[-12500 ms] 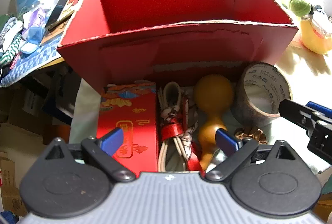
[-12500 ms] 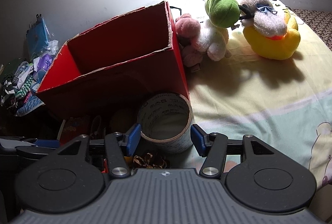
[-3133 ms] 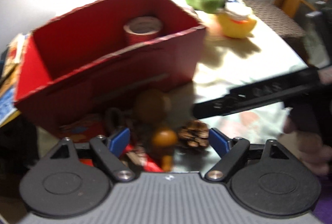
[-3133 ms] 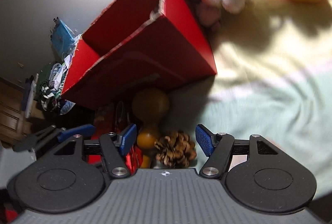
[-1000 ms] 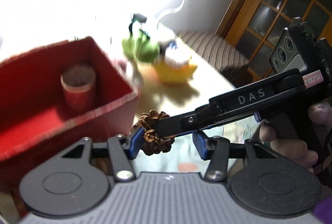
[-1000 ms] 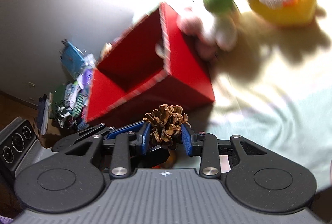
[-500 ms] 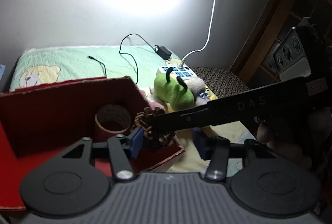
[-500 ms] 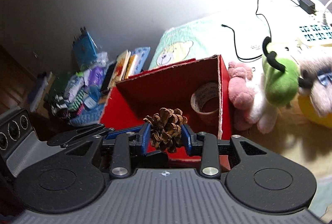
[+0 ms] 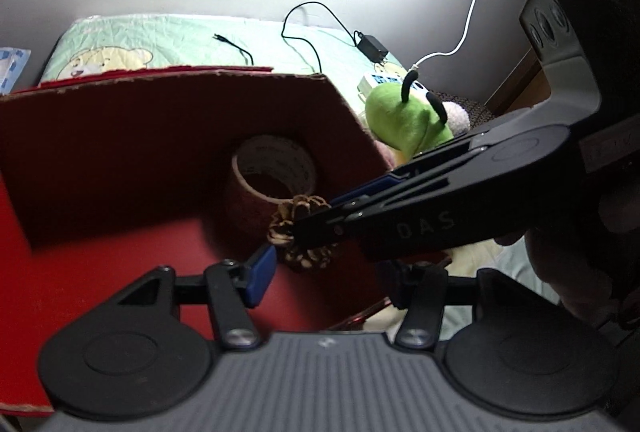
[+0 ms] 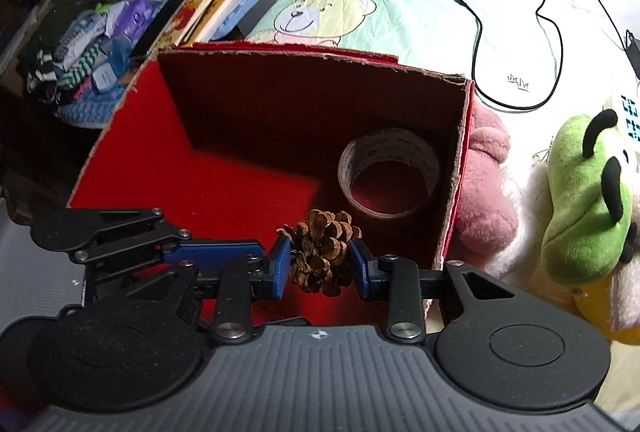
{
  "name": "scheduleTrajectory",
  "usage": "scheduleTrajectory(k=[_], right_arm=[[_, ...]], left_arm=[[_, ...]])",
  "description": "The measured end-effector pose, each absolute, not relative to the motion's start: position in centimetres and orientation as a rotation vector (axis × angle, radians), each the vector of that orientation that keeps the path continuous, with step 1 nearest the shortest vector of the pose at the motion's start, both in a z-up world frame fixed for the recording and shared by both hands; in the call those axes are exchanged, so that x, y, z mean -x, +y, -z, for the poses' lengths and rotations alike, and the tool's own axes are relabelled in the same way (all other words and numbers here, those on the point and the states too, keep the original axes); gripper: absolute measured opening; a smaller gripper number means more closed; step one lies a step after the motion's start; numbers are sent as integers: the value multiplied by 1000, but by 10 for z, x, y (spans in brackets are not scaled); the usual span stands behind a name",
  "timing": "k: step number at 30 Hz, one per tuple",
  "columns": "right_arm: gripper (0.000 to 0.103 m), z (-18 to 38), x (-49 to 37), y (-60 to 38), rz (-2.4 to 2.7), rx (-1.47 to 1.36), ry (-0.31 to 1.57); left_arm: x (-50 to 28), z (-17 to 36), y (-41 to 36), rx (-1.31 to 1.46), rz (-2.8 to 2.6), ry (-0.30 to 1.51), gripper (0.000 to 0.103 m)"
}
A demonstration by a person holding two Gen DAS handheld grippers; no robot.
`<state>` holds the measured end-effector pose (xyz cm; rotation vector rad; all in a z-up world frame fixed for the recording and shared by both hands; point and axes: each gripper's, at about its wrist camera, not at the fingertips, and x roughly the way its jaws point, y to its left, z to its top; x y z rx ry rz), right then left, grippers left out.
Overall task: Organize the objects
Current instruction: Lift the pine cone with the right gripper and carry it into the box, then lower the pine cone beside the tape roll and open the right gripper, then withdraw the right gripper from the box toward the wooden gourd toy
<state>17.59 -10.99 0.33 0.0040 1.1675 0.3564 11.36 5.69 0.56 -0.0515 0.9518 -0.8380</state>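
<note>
A brown pine cone (image 10: 320, 256) is clamped between the blue pads of my right gripper (image 10: 320, 263), which is shut on it. It hangs over the near right part of an open red cardboard box (image 10: 312, 60). A roll of tape (image 10: 388, 176) stands on the box floor in the far right corner. In the left wrist view the right gripper reaches in from the right with the pine cone (image 9: 300, 232) beside the tape roll (image 9: 274, 172). My left gripper (image 9: 332, 274) is open just below the cone, and its right finger is partly hidden.
Plush toys crowd the box's right side: a pink one (image 10: 484, 192) against the wall and a green one (image 10: 584, 200) further right. Books and piled clutter (image 10: 120, 28) lie to the left. Behind the box are a bear-print pillow (image 10: 320, 16) and black cables (image 10: 516, 32).
The tape roll went into the box. My right gripper shut on the pine cone in front of the box and lifted it over the rim; both grippers now sit closer above the box floor.
</note>
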Motion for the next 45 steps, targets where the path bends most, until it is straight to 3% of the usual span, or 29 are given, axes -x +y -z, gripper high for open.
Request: scheduleTrajectory(k=[13, 37, 45], right_arm=[[35, 18, -183, -81, -333, 267, 1231], [35, -5, -163, -124, -297, -80, 1007], [36, -11, -140, -130, -299, -150, 959]], left_arm=[[-120, 5, 70, 16, 778, 1011, 66], [-108, -12, 75, -92, 580, 920, 72], [-97, -22, 80, -120, 457, 915, 80]])
